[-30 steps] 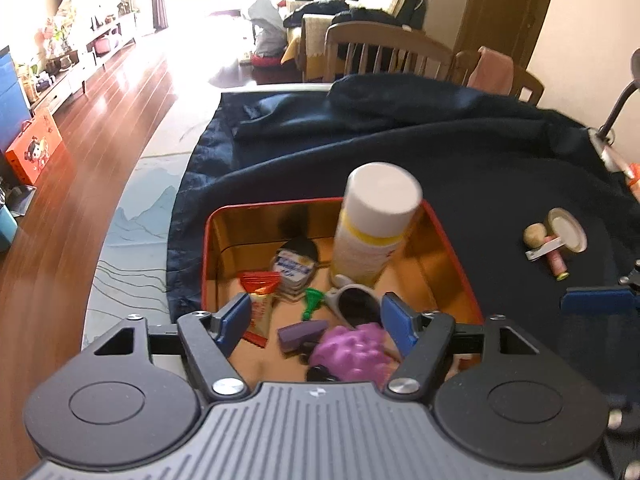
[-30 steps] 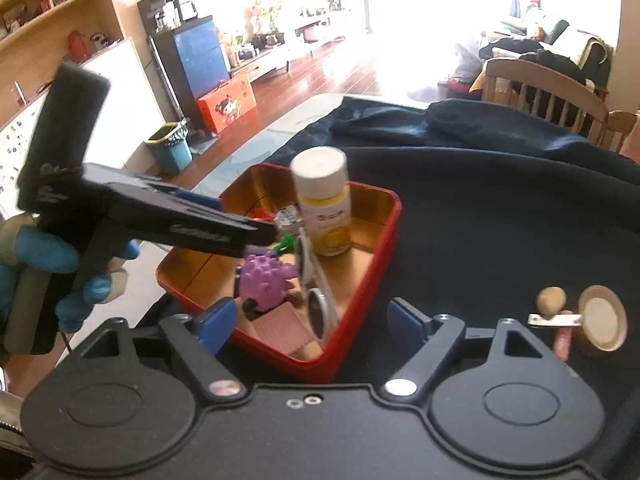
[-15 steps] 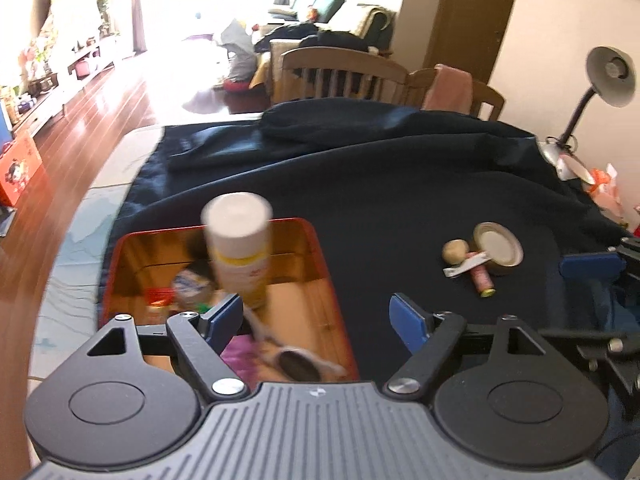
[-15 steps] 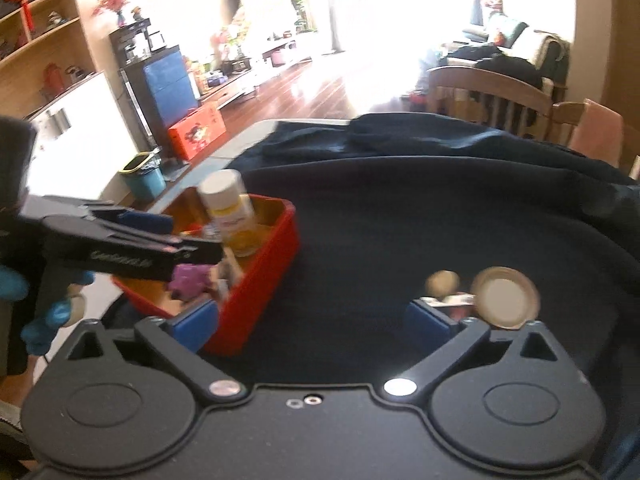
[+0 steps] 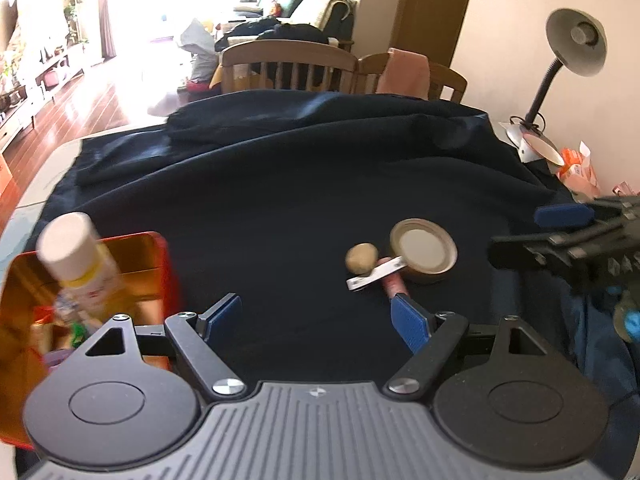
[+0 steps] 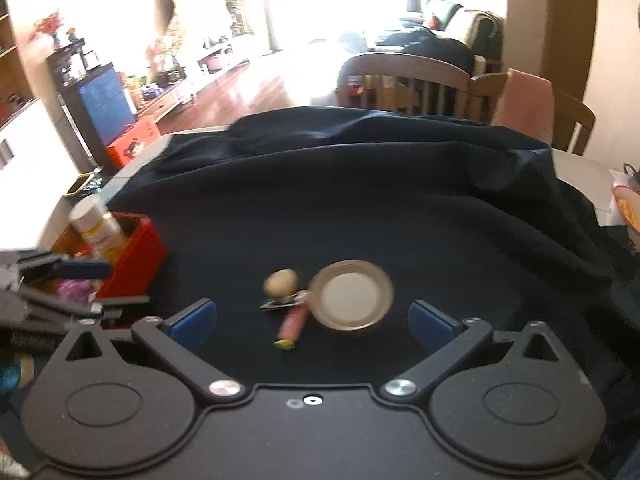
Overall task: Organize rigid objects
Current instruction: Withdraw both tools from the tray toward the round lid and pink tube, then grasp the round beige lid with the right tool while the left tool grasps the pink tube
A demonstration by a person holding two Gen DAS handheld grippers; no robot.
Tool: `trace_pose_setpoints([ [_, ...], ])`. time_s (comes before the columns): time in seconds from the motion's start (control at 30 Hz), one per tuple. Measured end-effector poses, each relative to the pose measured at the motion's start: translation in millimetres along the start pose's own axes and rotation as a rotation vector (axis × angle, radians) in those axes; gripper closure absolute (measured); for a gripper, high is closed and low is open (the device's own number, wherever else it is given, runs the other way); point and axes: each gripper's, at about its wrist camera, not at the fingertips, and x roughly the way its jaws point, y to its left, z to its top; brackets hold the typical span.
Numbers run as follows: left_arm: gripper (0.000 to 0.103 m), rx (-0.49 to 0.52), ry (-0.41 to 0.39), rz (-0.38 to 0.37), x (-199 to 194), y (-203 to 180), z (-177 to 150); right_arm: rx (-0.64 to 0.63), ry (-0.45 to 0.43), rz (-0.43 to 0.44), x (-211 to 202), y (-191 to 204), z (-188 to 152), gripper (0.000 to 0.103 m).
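Note:
A red tin [image 5: 160, 268] [image 6: 138, 256] at the left holds a white and yellow bottle [image 5: 80, 256] [image 6: 96, 228], a purple spiky toy [image 6: 72, 290] and other small items. On the dark cloth lie a round metal lid [image 5: 424, 250] [image 6: 352, 294], a tan ball [image 5: 361, 258] [image 6: 281, 282], a silver clip [image 5: 374, 274] [image 6: 280, 302] and a pink tube [image 6: 294, 324]. My left gripper [image 5: 318, 320] is open and empty, just short of the clip. My right gripper [image 6: 312, 320] is open and empty, with the tube and lid between its fingers.
A dark blue cloth [image 5: 300, 184] covers the table, bunched along the far edge. Wooden chairs [image 5: 288, 66] stand behind it. A desk lamp [image 5: 576, 44] and an orange packet [image 5: 576, 166] are at the far right.
Both grippers have swung right, away from the red tin and toward the lid, ball and tube. The tin has slid to the left edge of both views. Both stayed open.

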Motion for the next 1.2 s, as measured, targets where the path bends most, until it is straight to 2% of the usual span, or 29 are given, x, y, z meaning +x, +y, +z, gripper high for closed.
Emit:
trace_pose_setpoints([
  [0.23,0.021,0.015,0.027,0.018,34.4,-32.2,2.1,0.022,0.051,-0.033,33.5,-19.9,7.9,0.0],
  [0.47,0.021,0.001,0.057,0.035,67.7,-44.9,0.4,0.036,0.091,-0.032,66.6,-25.8,16.2,0.0],
  [0.63,0.021,0.013,0.076,0.07,86.4,-52.0,-3.9,0.041,0.117,-0.069,91.5,-25.0,17.6,0.0],
  [0.97,0.021,0.043,0.083,0.102,107.4,-64.2,-4.4,0.068,0.14,-0.105,118.8,-23.5,19.9,0.0],
  [1.2,0.021,0.063,0.105,0.11,120.5,-72.7,-6.3,0.031,0.175,-0.139,131.1,-17.0,15.5,0.002],
])
